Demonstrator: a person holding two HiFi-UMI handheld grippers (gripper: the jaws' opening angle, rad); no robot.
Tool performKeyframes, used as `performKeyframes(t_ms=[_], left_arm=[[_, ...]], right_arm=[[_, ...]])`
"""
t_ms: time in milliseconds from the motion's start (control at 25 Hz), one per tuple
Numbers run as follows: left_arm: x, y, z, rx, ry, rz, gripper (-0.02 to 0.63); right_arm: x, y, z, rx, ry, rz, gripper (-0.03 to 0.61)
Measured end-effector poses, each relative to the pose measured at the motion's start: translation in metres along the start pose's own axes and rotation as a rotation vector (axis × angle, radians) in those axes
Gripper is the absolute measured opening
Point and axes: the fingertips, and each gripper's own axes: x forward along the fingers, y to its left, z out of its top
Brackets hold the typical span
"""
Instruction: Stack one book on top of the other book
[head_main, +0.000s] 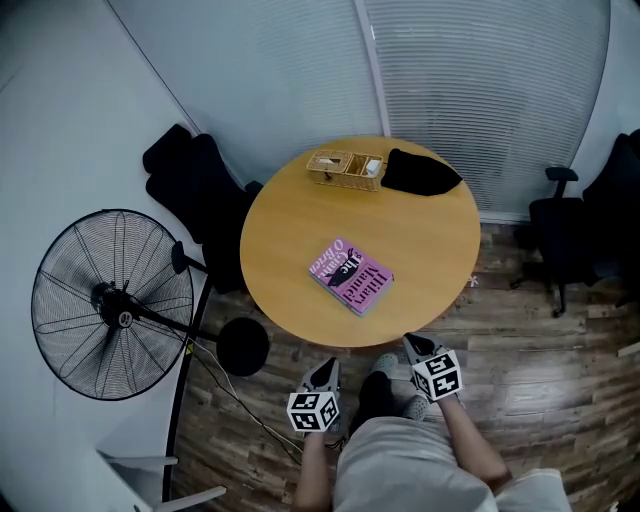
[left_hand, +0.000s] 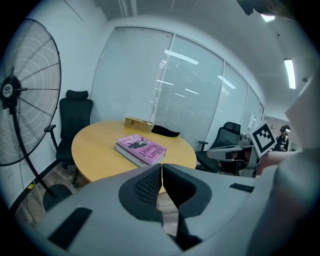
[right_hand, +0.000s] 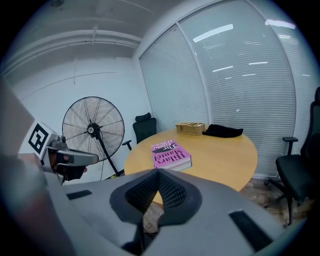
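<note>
A pink book (head_main: 351, 275) lies on top of a second book on the round wooden table (head_main: 430, 240), near its front edge. The left gripper view shows the lower book's grey edge (left_hand: 131, 155) under the pink cover (left_hand: 143, 146); the right gripper view shows the pink book (right_hand: 170, 154) too. My left gripper (head_main: 328, 371) and right gripper (head_main: 411, 346) hang off the table's front edge, close to my body, apart from the books. Both are shut and empty: the left gripper's (left_hand: 162, 168) jaws meet, as do the right gripper's (right_hand: 158, 176).
A wicker basket (head_main: 346, 168) and a black cloth (head_main: 420, 173) sit at the table's far edge. A large standing fan (head_main: 112, 300) is at the left with its base (head_main: 243, 346) near the table. Black office chairs (head_main: 195, 180) (head_main: 565, 225) flank the table.
</note>
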Motion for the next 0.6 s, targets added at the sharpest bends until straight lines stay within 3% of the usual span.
performKeyframes(t_ms=[600], left_arm=[[-0.0016,0.004,0.002,0.005,-0.005,0.021,0.029]], right_arm=[[-0.0004,0.0025,0.0017,-0.016,-0.015,-0.002,0.021]])
